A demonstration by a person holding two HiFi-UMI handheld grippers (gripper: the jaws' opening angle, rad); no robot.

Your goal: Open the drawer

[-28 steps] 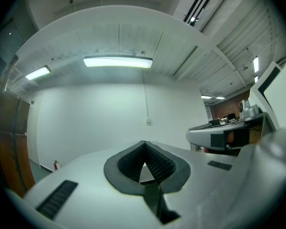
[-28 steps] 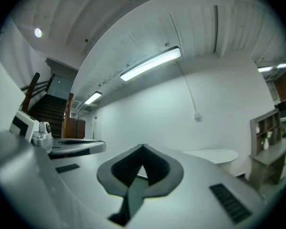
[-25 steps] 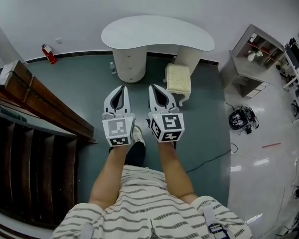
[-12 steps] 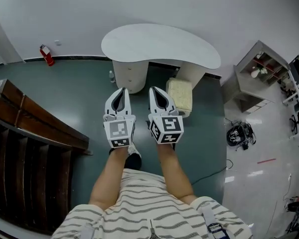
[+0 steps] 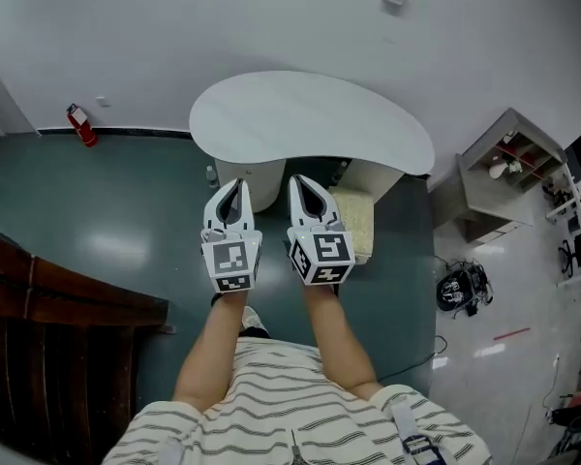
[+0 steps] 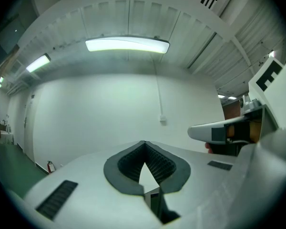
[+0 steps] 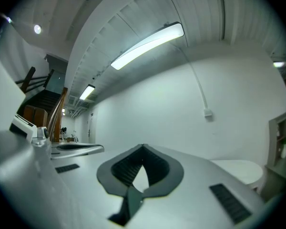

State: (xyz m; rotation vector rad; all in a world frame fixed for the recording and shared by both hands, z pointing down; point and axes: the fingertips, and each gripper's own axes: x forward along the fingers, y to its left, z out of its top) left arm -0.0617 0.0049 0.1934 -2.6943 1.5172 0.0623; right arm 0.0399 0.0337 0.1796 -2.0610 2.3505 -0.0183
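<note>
Going left to right in the head view: a red fire extinguisher (image 5: 80, 126) by the wall, dark wooden stairs (image 5: 58, 308), then the white curvy desk (image 5: 310, 119). The rounded drawer unit (image 5: 263, 182) sits under it, showing between the two grippers, though its fronts are too small to read. Both the left gripper (image 5: 236, 184) and right gripper (image 5: 296, 180) have their jaws pinched together with nothing in them. A cream-cushioned stool (image 5: 356, 223) stands just beside the unit, partly behind the right gripper. The gripper views only catch the white wall and ceiling lights (image 6: 127, 44), not the drawers. Far right, an open shelf unit (image 5: 494, 177) holds small bits I can't identify.
</note>
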